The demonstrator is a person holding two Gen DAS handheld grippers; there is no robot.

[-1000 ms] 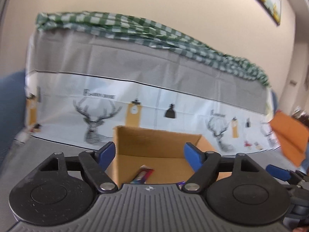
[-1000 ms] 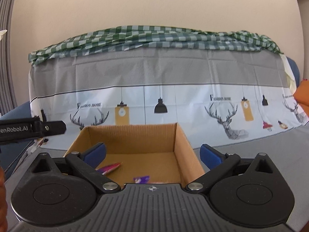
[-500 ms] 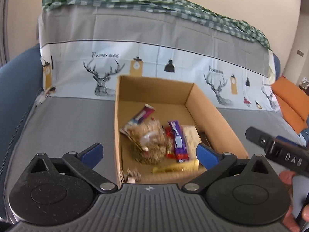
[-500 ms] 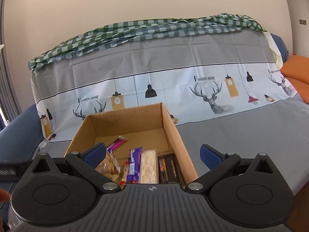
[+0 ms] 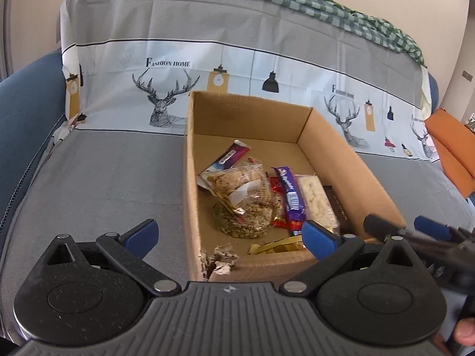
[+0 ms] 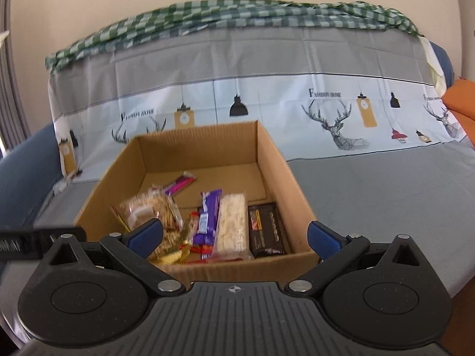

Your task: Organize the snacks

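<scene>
An open cardboard box [image 5: 350, 160] [image 6: 276, 160] sits on a grey-covered sofa seat and holds several snacks: a clear bag of biscuits [image 5: 243, 195] [image 6: 151, 210], a purple bar [image 5: 289, 198] [image 6: 207, 216], a white rice bar [image 5: 314, 198] [image 6: 233, 225], a dark bar [image 6: 264, 228], a pink wrapper [image 5: 227, 157] [image 6: 179, 184] and a gold wrapper [image 5: 276, 244]. My left gripper [image 5: 228, 234] is open and empty above the box's near left corner. My right gripper [image 6: 234, 235] is open and empty above the box's near edge; it also shows in the left wrist view [image 5: 427, 234].
The sofa back carries a deer-print cover [image 5: 166, 101] [image 6: 335, 124] with a green checked cloth [image 6: 237, 14] on top. A blue armrest [image 5: 26, 101] is at the left, an orange cushion [image 5: 451, 148] at the right. Torn cardboard [image 5: 219, 261] shows at the box's near left corner.
Both cameras have tilted down and come closer over the box, so the snacks inside have come into view. Both grippers stay open and empty.
</scene>
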